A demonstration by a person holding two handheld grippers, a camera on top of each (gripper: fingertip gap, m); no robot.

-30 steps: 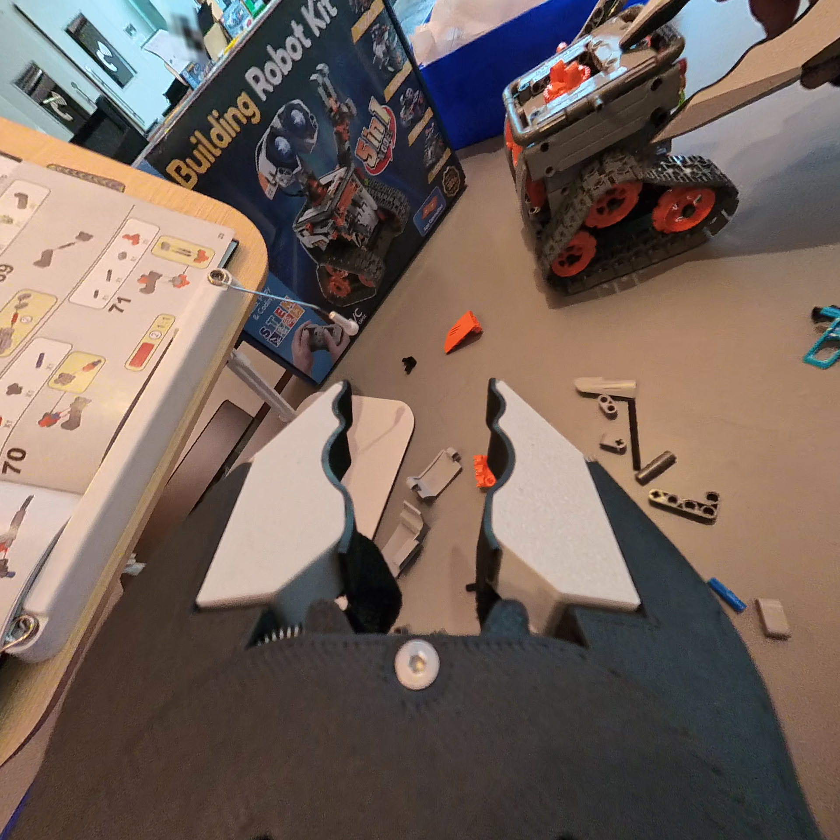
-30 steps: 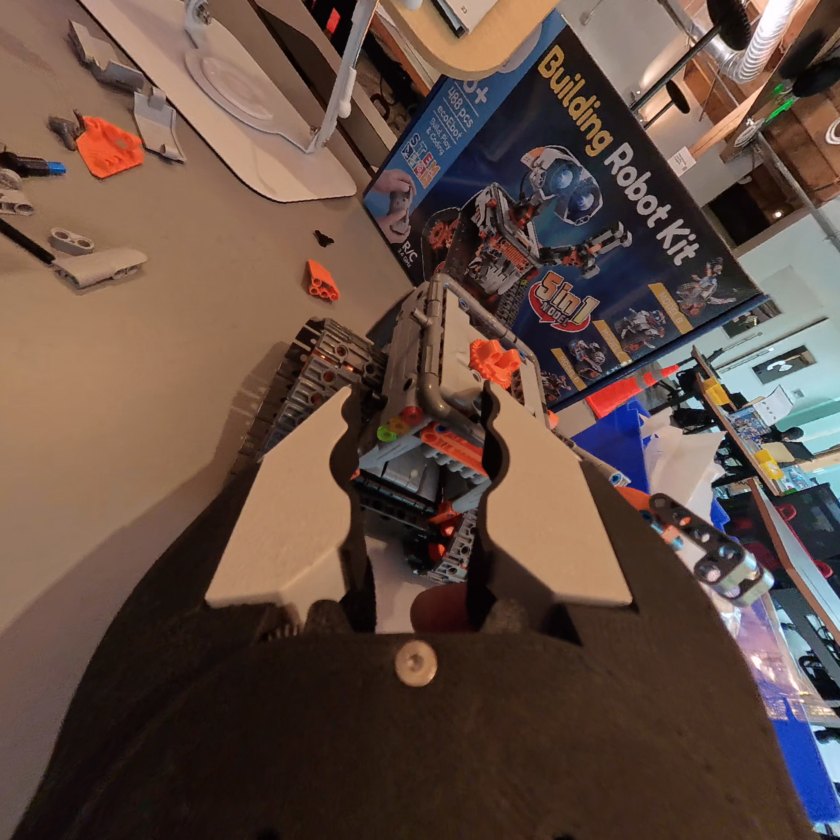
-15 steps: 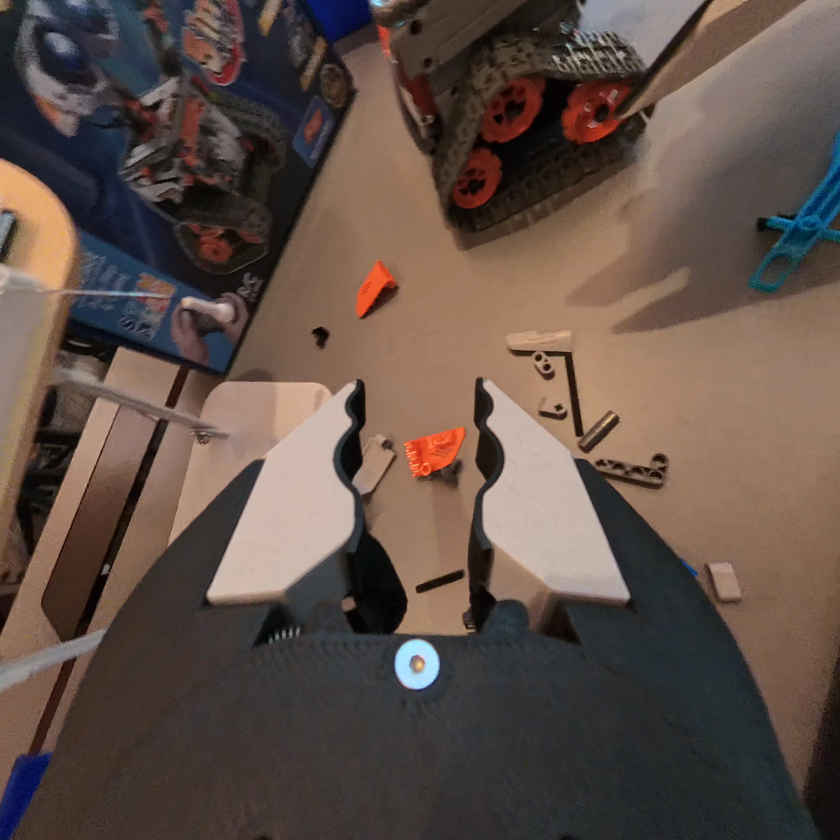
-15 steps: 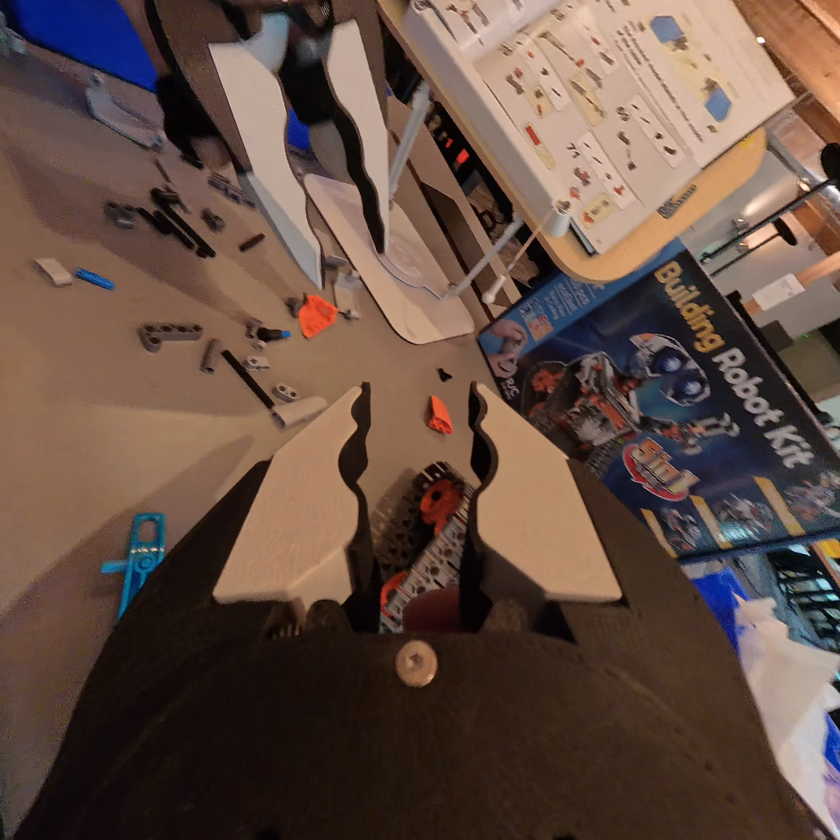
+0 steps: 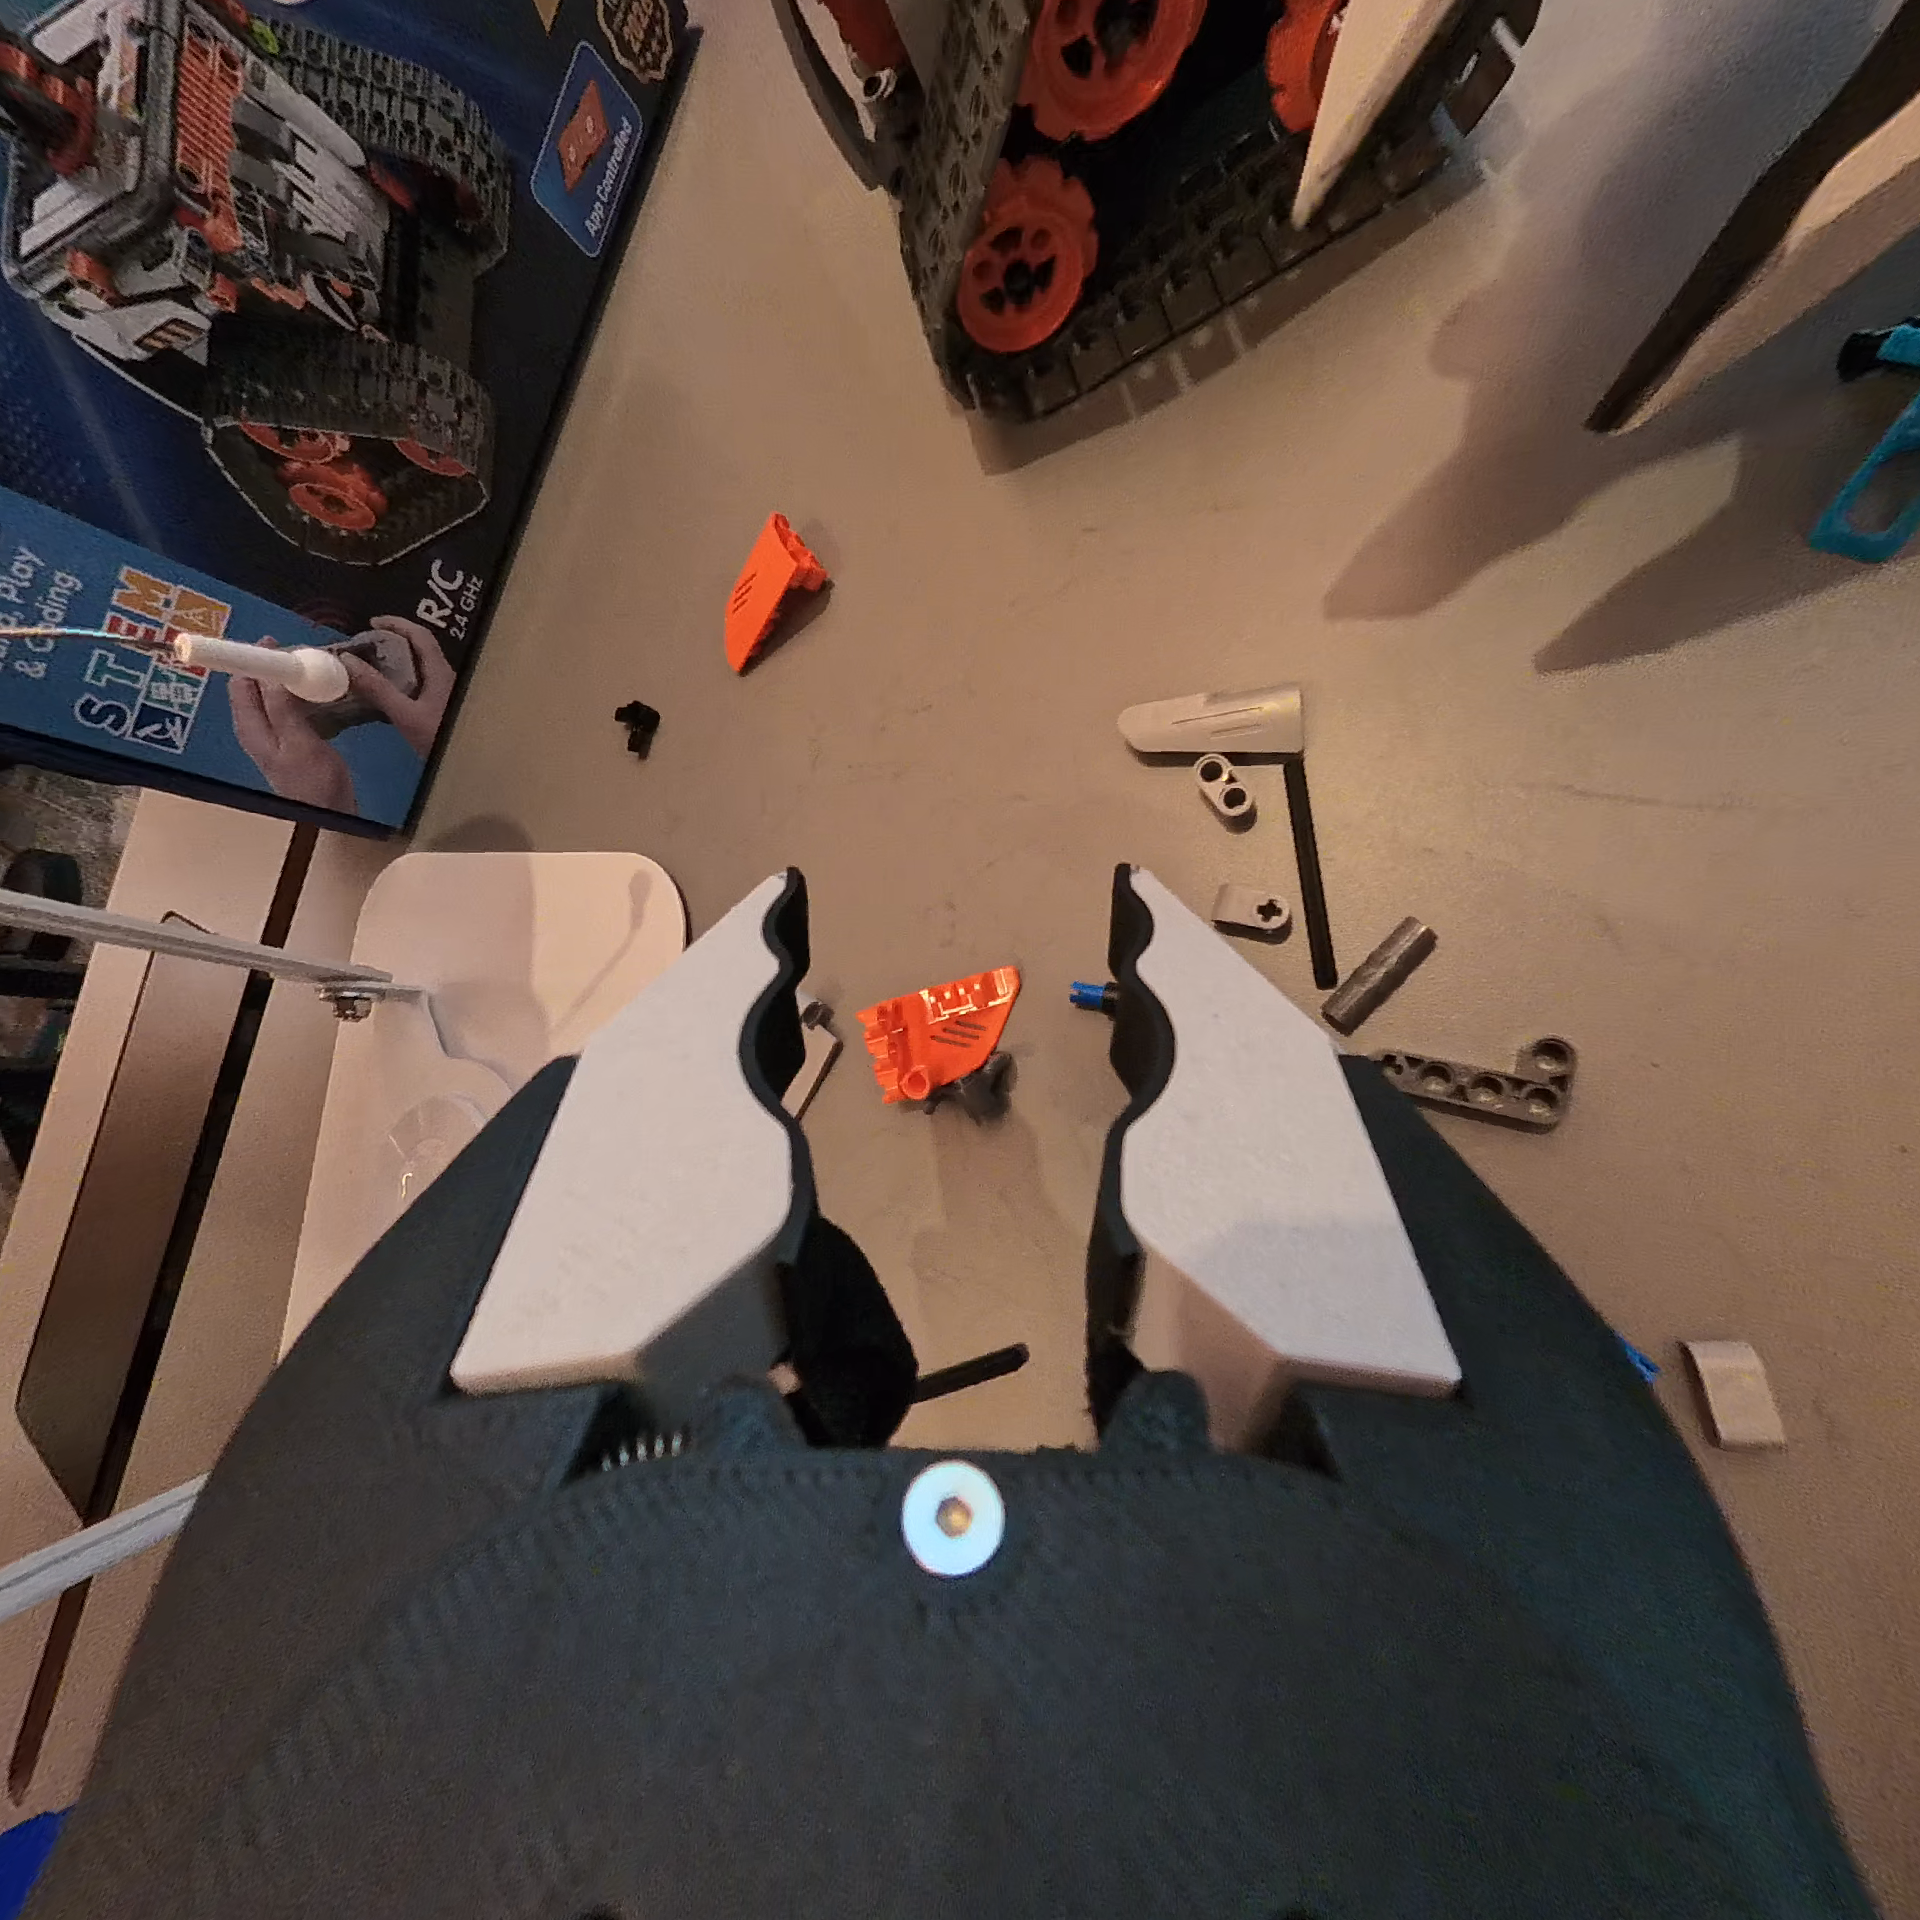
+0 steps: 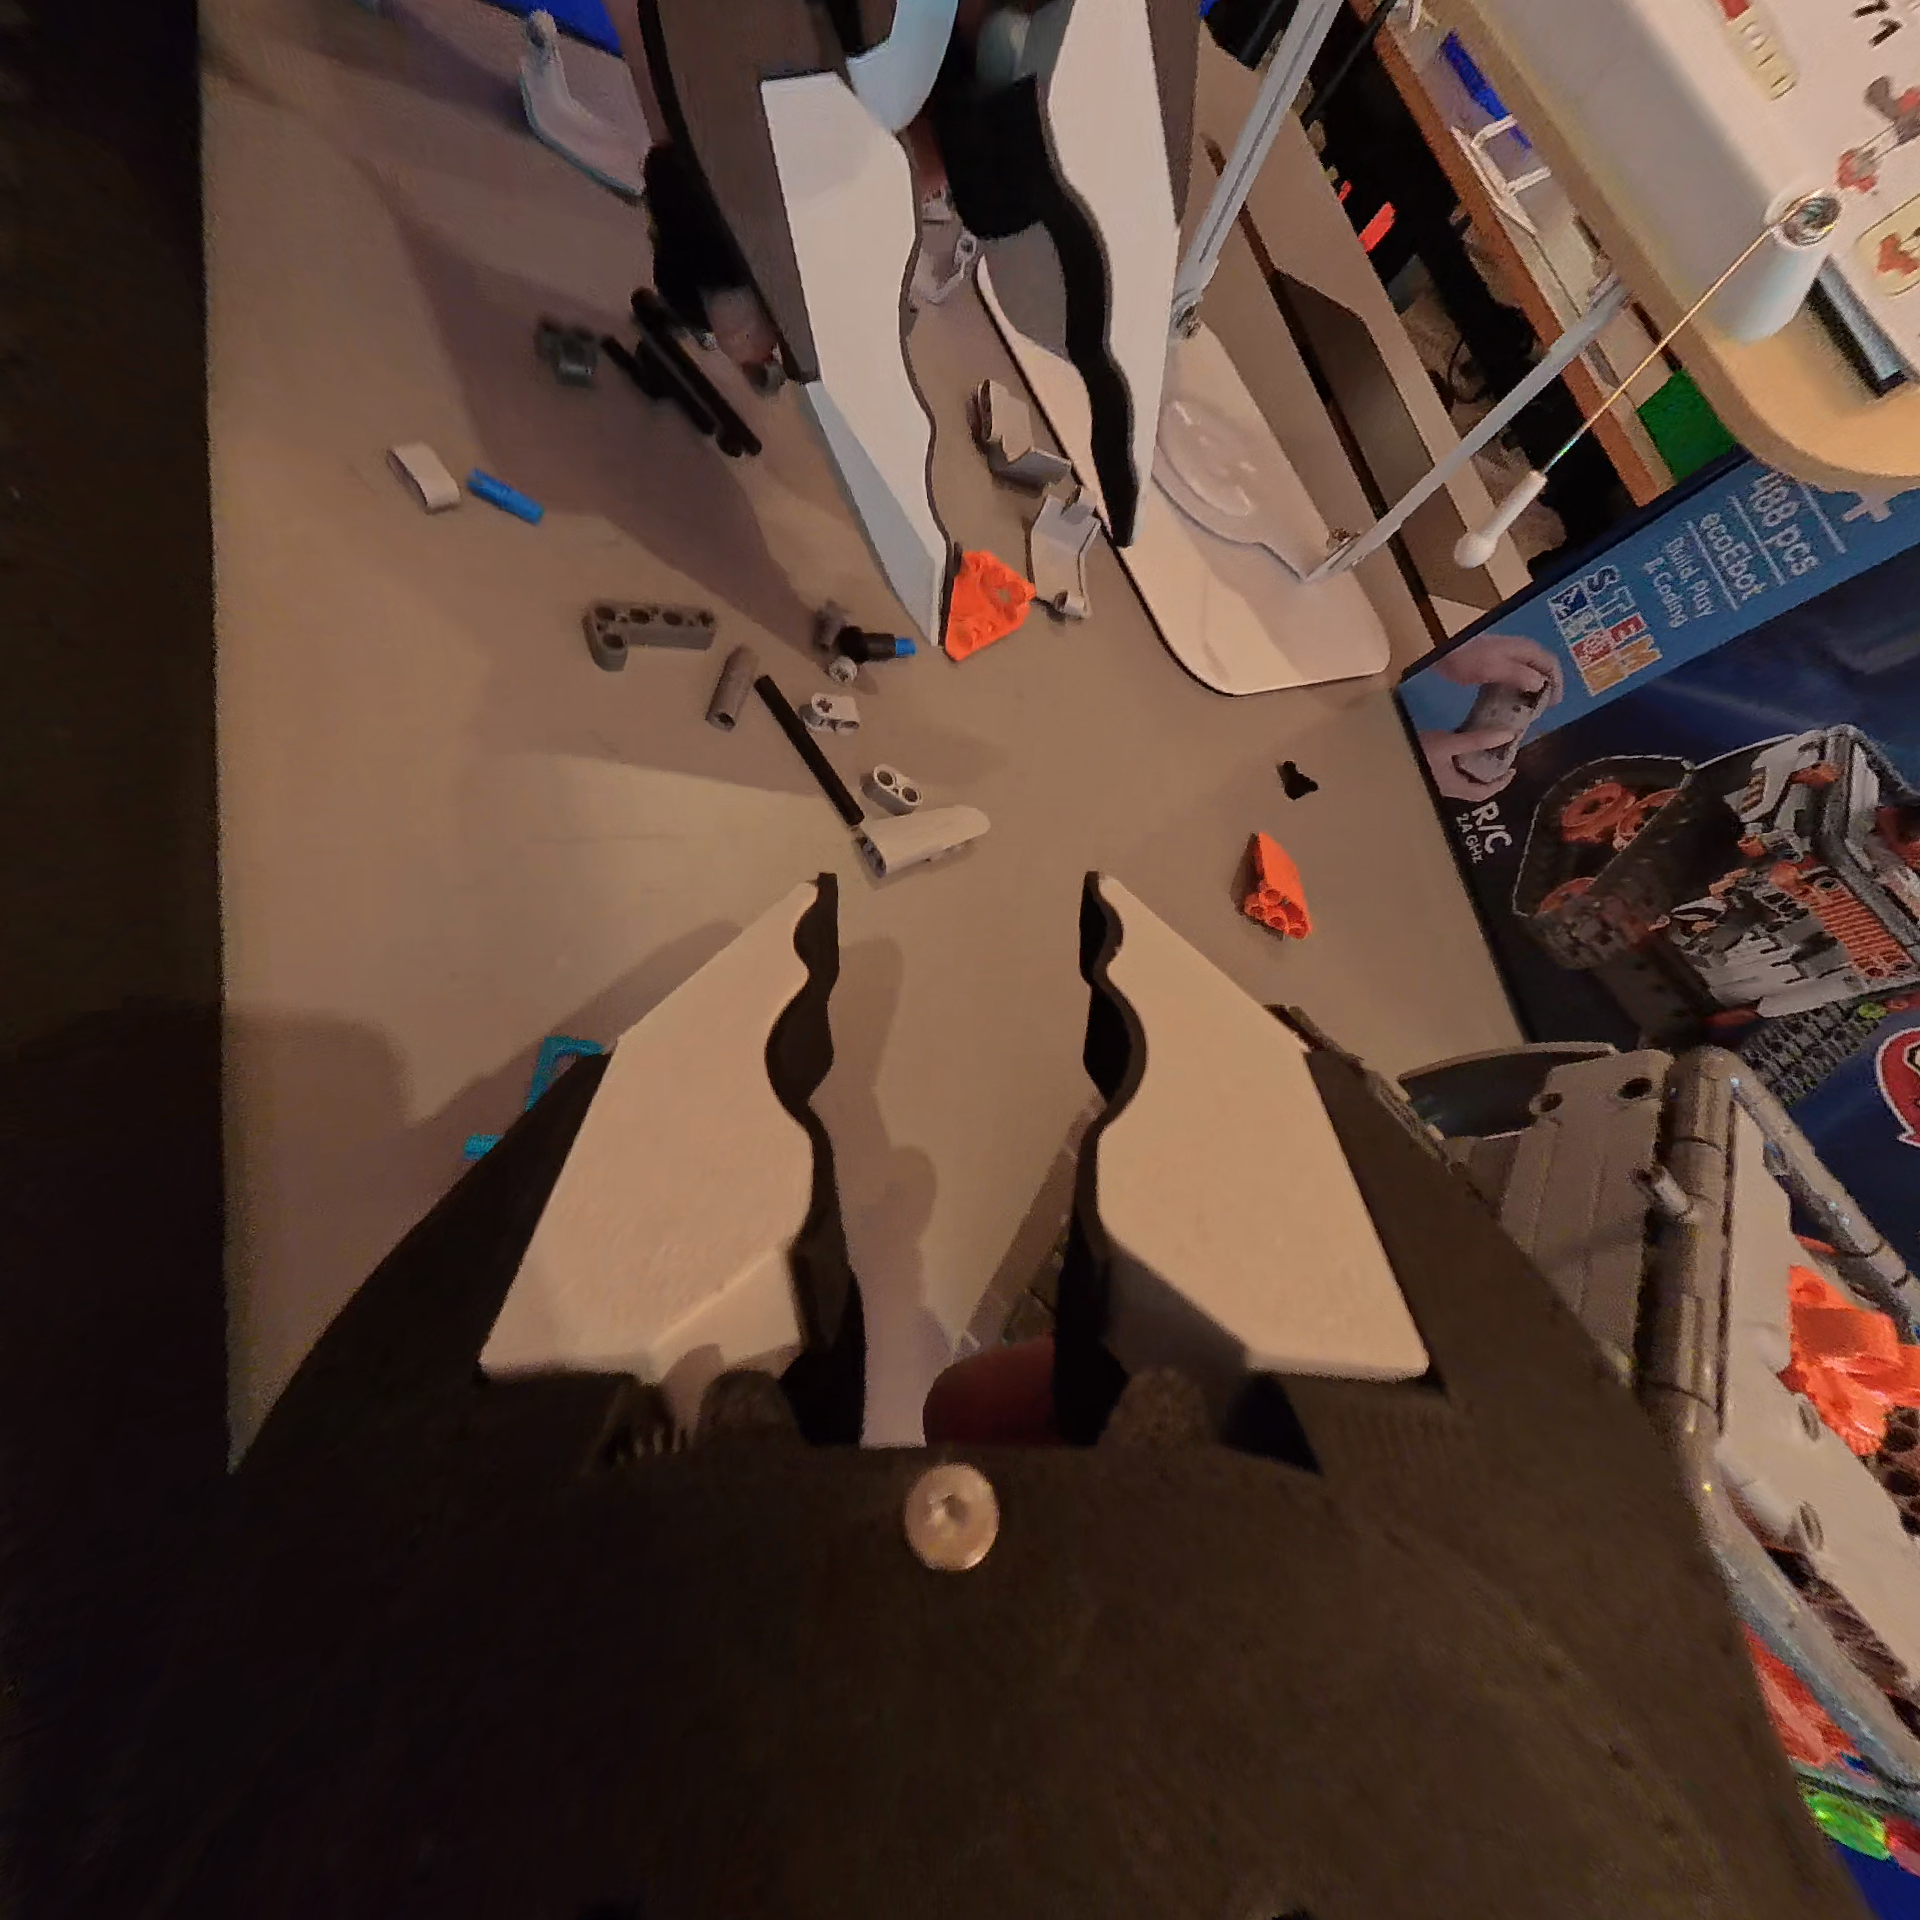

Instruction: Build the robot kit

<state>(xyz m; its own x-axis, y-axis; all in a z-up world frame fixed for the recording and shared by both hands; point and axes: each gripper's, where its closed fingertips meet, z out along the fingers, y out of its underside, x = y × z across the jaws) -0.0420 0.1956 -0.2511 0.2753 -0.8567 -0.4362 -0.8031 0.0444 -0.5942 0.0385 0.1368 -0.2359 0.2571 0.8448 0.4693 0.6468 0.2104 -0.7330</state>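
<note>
On the grey worktop [image 5: 1039, 727], the left tongs [image 5: 958, 883] hang spread over a flat orange panel piece [image 5: 935, 1029], which lies between the two fingertips with nothing pinched; from the right wrist view one fingertip stands just beside the same piece, whether touching I cannot tell. A small dark grey connector [image 5: 977, 1091] sits against the panel's near edge, and a blue-tipped pin [image 5: 1086, 995] lies just beside the right-hand finger. To the right are a black axle [image 5: 1307, 873], a grey L-shaped beam [image 5: 1481, 1081], a short grey tube [image 5: 1382, 971] and a pale grey curved panel [image 5: 1216, 717]. Farther out lie an orange wedge piece [image 5: 769, 587] and a tiny black pin [image 5: 636, 725]. A tracked model with orange wheels [image 5: 1039, 249] stands at the far side, beside a blue kit box [image 5: 260, 364] propped upright. The white base of a stand [image 5: 499, 935] lies at the left.

The right tongs [image 6: 956, 883] are spread too, empty, held above bare worktop near the curved panel, with the tracked model close at their right.
</note>
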